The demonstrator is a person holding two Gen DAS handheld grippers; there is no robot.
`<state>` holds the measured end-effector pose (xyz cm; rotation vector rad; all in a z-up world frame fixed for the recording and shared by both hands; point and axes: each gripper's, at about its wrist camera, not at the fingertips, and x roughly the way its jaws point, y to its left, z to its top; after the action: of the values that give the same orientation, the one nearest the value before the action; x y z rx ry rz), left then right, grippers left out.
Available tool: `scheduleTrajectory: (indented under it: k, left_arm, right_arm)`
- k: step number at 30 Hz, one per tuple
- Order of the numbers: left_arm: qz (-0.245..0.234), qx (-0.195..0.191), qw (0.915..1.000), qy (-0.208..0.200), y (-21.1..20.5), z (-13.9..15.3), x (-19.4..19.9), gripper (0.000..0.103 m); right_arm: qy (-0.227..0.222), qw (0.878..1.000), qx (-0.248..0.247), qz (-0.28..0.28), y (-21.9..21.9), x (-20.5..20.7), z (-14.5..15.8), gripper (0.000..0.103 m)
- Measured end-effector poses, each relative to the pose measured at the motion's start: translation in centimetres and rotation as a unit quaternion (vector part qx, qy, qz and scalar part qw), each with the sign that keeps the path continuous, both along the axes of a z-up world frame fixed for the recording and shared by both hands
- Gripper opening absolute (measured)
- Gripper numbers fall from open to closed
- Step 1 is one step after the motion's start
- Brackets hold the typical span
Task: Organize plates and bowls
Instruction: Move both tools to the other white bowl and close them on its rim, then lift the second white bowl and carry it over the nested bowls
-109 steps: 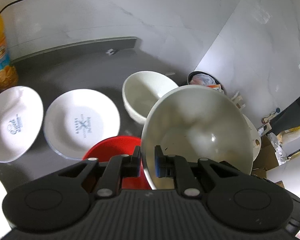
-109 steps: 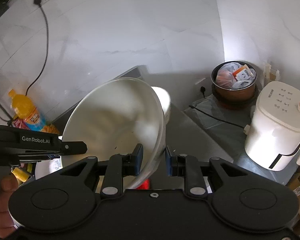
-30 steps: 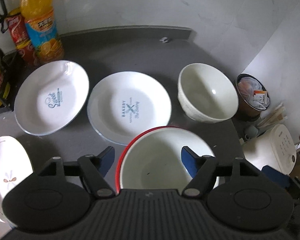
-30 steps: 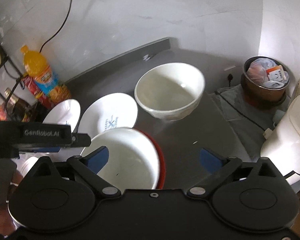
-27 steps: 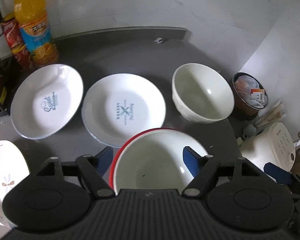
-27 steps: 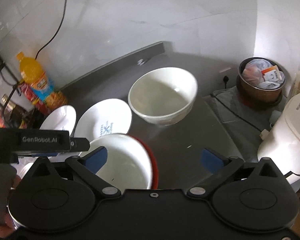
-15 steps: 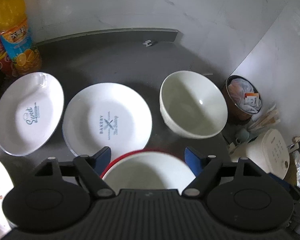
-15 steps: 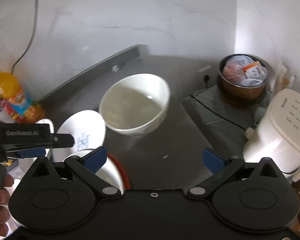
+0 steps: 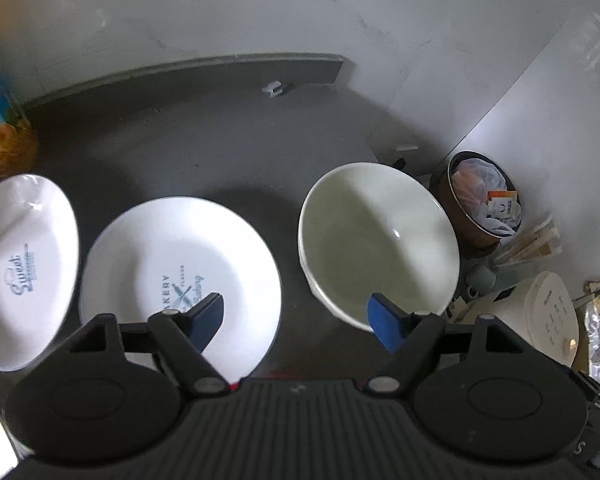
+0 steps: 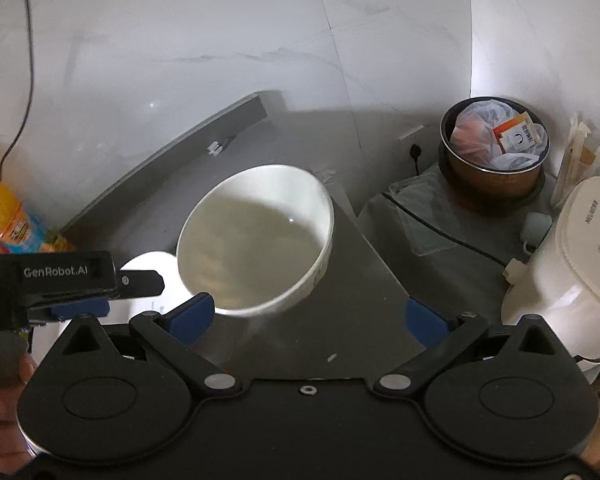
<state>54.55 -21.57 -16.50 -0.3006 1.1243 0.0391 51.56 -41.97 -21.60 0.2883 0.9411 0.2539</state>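
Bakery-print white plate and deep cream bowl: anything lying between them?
Nothing: the left wrist view shows only bare dark grey countertop between the bakery-print white plate and the deep cream bowl.

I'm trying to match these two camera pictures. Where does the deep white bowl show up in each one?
Left wrist view: the deep white bowl sits right of centre on the grey counter, beside the Bakery plate.
Right wrist view: the same bowl sits near the centre, just ahead of the open jaws.
Shared landmark: the brown pot stuffed with plastic bags, to the bowl's right in both views.
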Motion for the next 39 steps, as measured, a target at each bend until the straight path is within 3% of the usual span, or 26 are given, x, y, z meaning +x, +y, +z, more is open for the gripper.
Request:
scheduleTrajectory:
  k: [5, 10, 19, 22, 23, 24, 39]
  left_arm:
    - [0.004, -0.017, 0.9995, 0.025, 0.4, -1.8, 2.1, 0.067]
    - [-0.001, -0.026, 0.9987, 0.043, 0.0, -3.1, 3.8, 0.049]
    - [-0.009, -0.037, 0.9966, 0.072, -0.6, -5.6, 5.8, 0.019]
    - [-0.010, -0.041, 0.9960, 0.078, -0.8, -6.0, 5.9, 0.014]
    - [-0.011, -0.039, 0.9962, 0.077, -0.8, -6.1, 5.9, 0.013]
    - [-0.012, -0.039, 0.9963, 0.076, -0.7, -6.1, 5.8, 0.012]
    - [-0.012, -0.063, 0.9973, 0.036, 0.3, -2.4, 3.1, 0.013]
  right_arm:
    - [0.013, 1.000, 0.014, -0.012, -0.1, 2.1, -1.3, 0.095]
    - [0.040, 0.998, 0.029, -0.026, -0.4, 4.0, -3.0, 0.086]
    - [0.071, 0.997, 0.021, -0.022, 0.3, 6.0, -5.0, 0.059]
    - [0.078, 0.997, 0.024, -0.015, 0.6, 6.2, -5.5, 0.040]
    - [0.080, 0.996, 0.028, -0.011, 0.7, 6.2, -5.6, 0.027]
    - [0.077, 0.996, 0.040, -0.007, 0.7, 6.1, -5.7, 0.021]
    - [0.014, 0.999, 0.040, -0.009, 0.8, 3.1, -1.2, 0.022]
